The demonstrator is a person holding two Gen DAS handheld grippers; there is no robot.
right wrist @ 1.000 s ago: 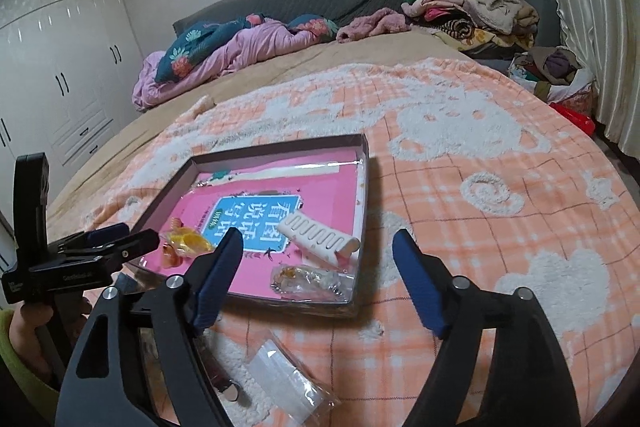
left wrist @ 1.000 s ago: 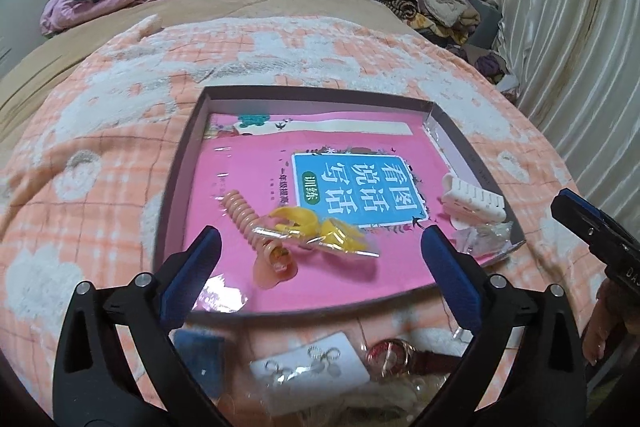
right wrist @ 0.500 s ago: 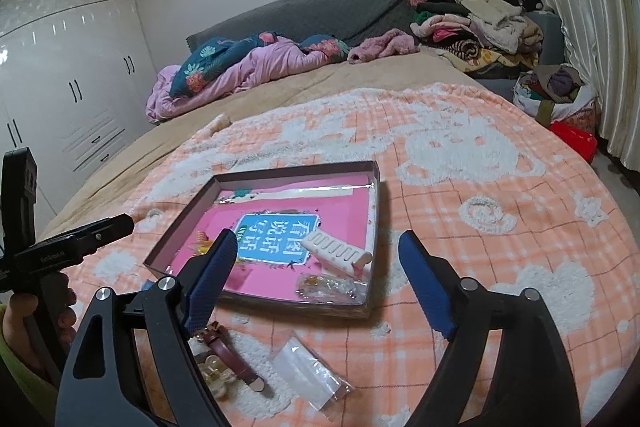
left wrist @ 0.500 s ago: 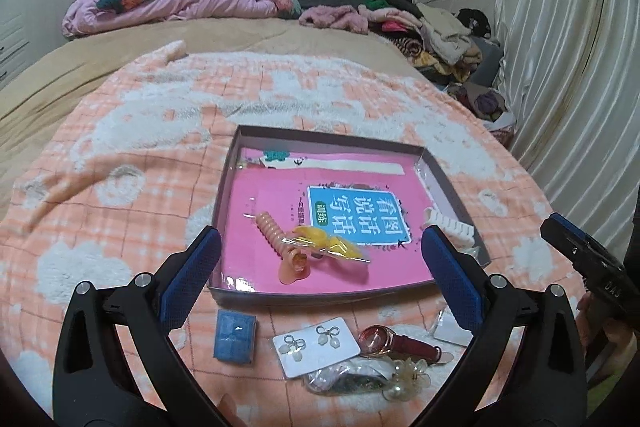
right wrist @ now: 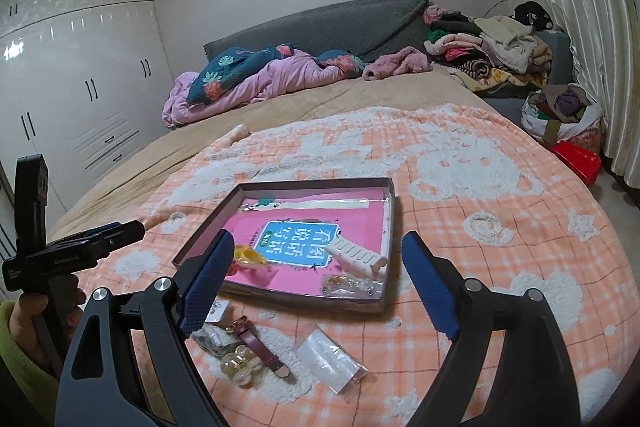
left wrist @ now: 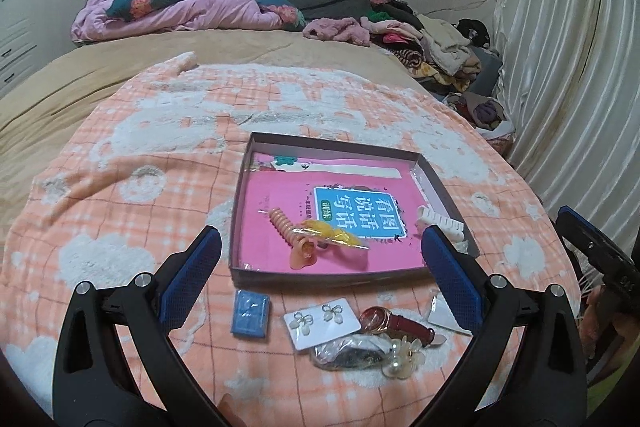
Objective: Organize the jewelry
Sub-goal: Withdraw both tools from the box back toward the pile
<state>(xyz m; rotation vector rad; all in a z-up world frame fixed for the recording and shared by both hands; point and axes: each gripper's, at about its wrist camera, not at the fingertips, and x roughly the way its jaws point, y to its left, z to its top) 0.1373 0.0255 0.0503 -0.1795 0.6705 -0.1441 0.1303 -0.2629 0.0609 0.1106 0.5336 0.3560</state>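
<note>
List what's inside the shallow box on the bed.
The box holds a pink book, a coiled orange hair clip, a yellow bagged piece, a white claw clip and a clear packet. Anything under the book is hidden.

A home bedroom. A wide bed [right wrist: 360, 99] fills the scene, with a grey headboard [right wrist: 328, 23] at the far end and a rumpled pink quilt [right wrist: 256, 83] below it. An orange checked blanket [left wrist: 160, 163] covers the near part. Clothes [right wrist: 492, 51] are heaped at the far right, beside pale curtains [left wrist: 568, 67]. White built-in wardrobes [right wrist: 76, 75] line the left wall. A laundry bag [right wrist: 560, 115] stands on the floor, right.
</note>
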